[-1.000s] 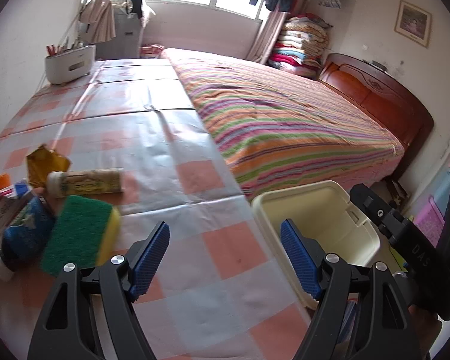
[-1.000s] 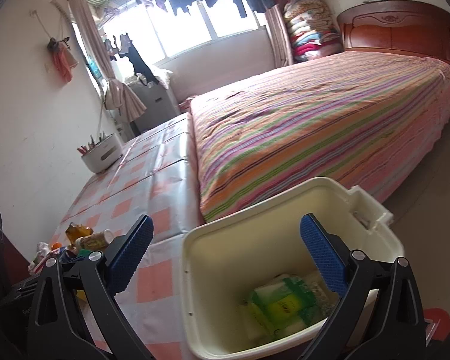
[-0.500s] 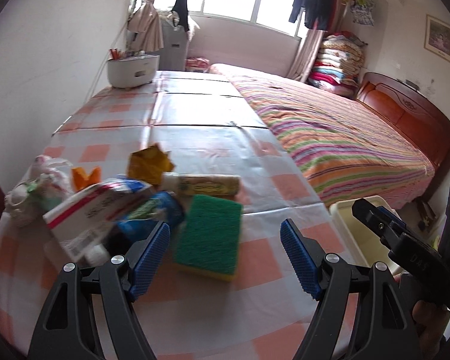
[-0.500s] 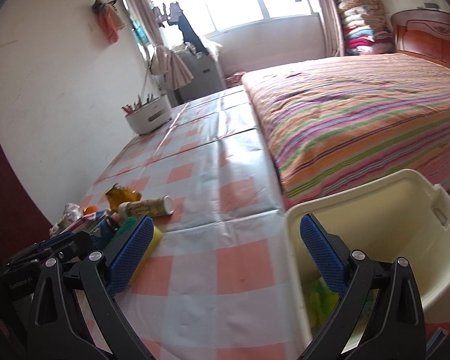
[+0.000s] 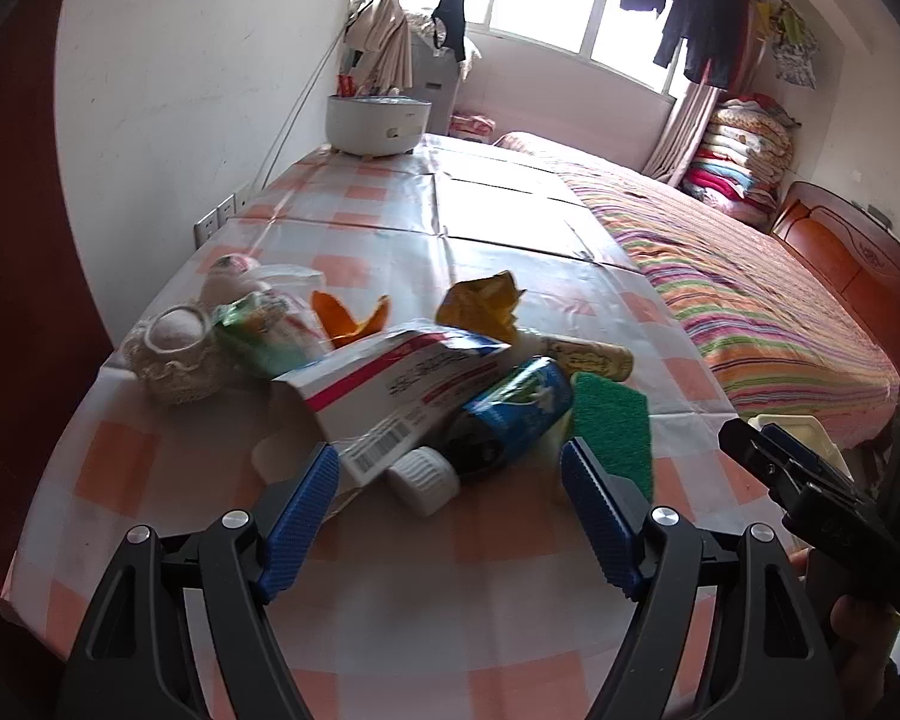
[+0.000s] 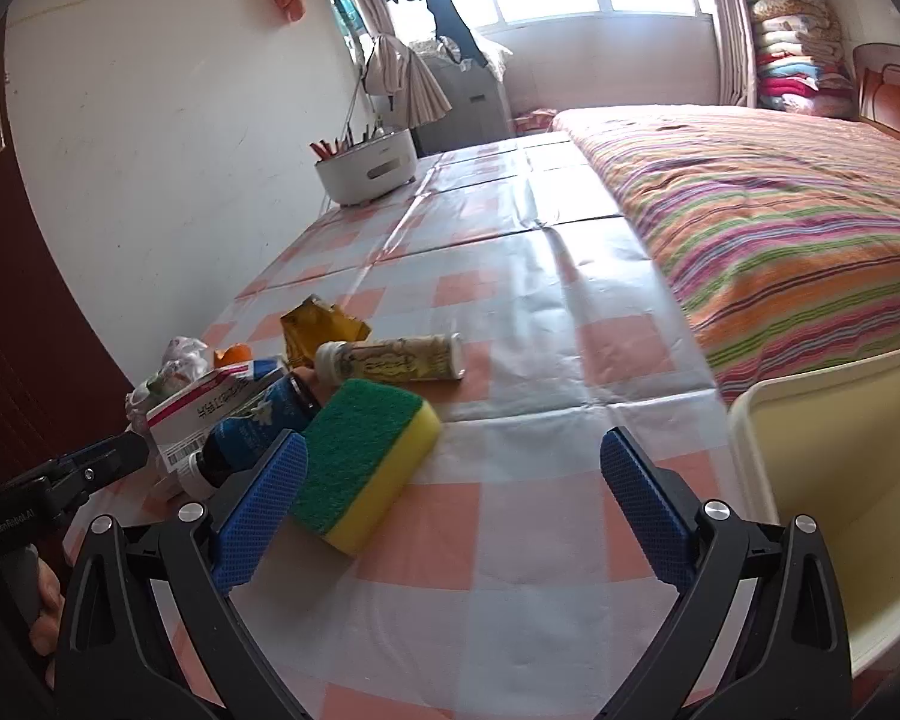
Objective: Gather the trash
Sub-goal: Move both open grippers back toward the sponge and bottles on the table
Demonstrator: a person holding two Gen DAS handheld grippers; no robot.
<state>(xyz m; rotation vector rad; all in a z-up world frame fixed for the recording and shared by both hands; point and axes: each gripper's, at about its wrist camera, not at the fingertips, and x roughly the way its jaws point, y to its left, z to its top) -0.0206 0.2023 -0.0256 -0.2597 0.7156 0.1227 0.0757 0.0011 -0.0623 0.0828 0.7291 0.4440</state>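
A pile of trash lies on the checked tablecloth [image 5: 492, 240]: a white and red carton [image 5: 390, 384], a dark blue bottle [image 5: 498, 426] with a white cap, a green and yellow sponge [image 6: 363, 450], a cream tube [image 6: 399, 360], a yellow wrapper [image 5: 480, 303], orange peel [image 5: 348, 315] and crumpled wrappers [image 5: 252, 324]. My left gripper [image 5: 450, 516] is open and empty, just short of the carton and bottle. My right gripper [image 6: 456, 504] is open and empty, its left finger beside the sponge. The cream bin [image 6: 834, 480] stands at the table's right edge.
A white pot of utensils [image 5: 378, 120] stands at the table's far end by the wall. A bed with a striped cover [image 6: 780, 216] runs along the table's right side. A knitted cup [image 5: 174, 354] sits left of the pile.
Both grippers have swung left, away from the bin and toward the trash pile. The left gripper now faces the carton and bottle; the right now has the sponge by its left finger.
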